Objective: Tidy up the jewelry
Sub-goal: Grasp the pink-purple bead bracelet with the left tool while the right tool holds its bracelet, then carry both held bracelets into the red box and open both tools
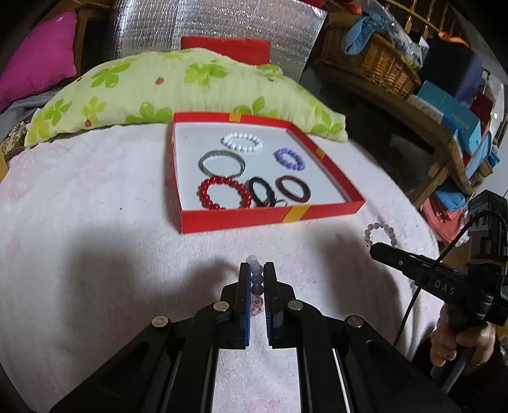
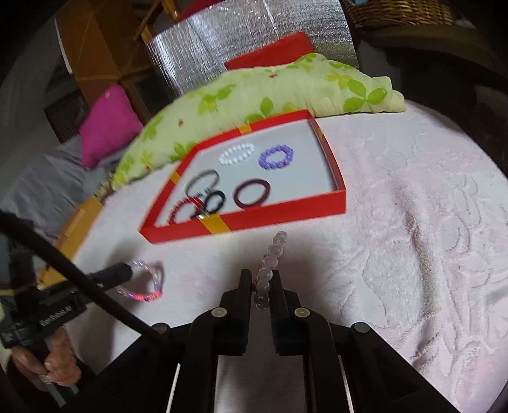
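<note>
My left gripper (image 1: 255,265) is shut on a pale pink and blue bead bracelet (image 1: 256,279), held just above the pink cloth. Seen from the right wrist, that bracelet (image 2: 149,281) hangs from the left gripper (image 2: 128,270). My right gripper (image 2: 261,273) is shut on a clear bead bracelet (image 2: 273,254); the left wrist view shows it (image 1: 381,233) at the right gripper's tip (image 1: 376,247). Ahead lies a shallow red box (image 1: 241,219) holding a white bead bracelet (image 1: 243,142), a purple one (image 1: 290,159), a red one (image 1: 223,193), a grey bangle (image 1: 222,162), a black band (image 1: 262,192) and a maroon bangle (image 1: 292,188).
A green floral pillow (image 1: 177,85) lies behind the box, with a magenta cushion (image 1: 38,54) at far left and a silver foil panel (image 1: 216,22) at the back. A wicker basket (image 1: 374,63) and stacked boxes (image 1: 457,117) fill shelves on the right. A hand (image 1: 460,343) grips the right tool.
</note>
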